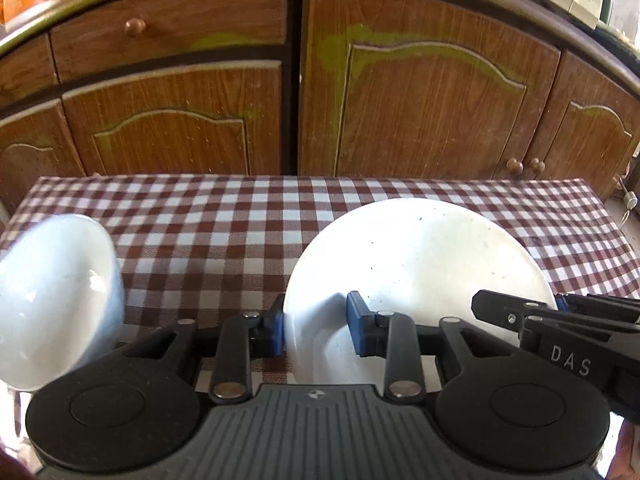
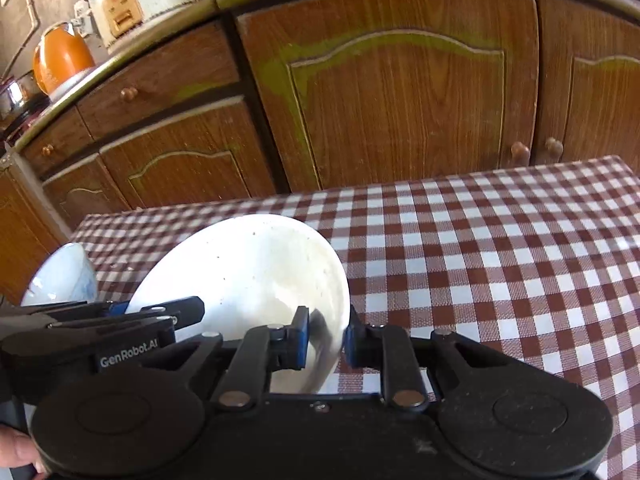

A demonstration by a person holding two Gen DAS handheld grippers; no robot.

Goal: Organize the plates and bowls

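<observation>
**Me:** Plate (image 1: pixel 416 264) first. It sits on the checked bench (image 1: pixel 208 216), nearer the wooden cabinets (image 1: pixel 432 112) than I am, and both my grippers are on its near rim.

**Partner:** Both? Why two on one plate?

**Me:** My guess is balance. A wide, shallow plate pinched at one point would tip. My left gripper (image 1: pixel 316 328) has its blue fingers (image 1: pixel 355 326) narrowed across the rim's left part, one pad outside, one inside the dish. My right gripper (image 2: pixel 325 340) does the same on the rim's right part, fingers (image 2: pixel 301 338) drawn close with the edge between them.

**Partner:** Is the plate off the bench yet?

**Me:** In my right view it looks tilted, near edge raised, but I cannot tell whether the far edge is clear of the cloth.

**Partner:** And the bowl?

**Me:** Bowl (image 1: pixel 56 300) is left of the plate, apart from it, pale blue-white, leaning on its side. Nothing touches it.

**Partner:** So what follows?

**Me:** I judge the plate wants carrying level to its stacking place, with both hands moving together so the rim does not twist out of either pinch.
</observation>
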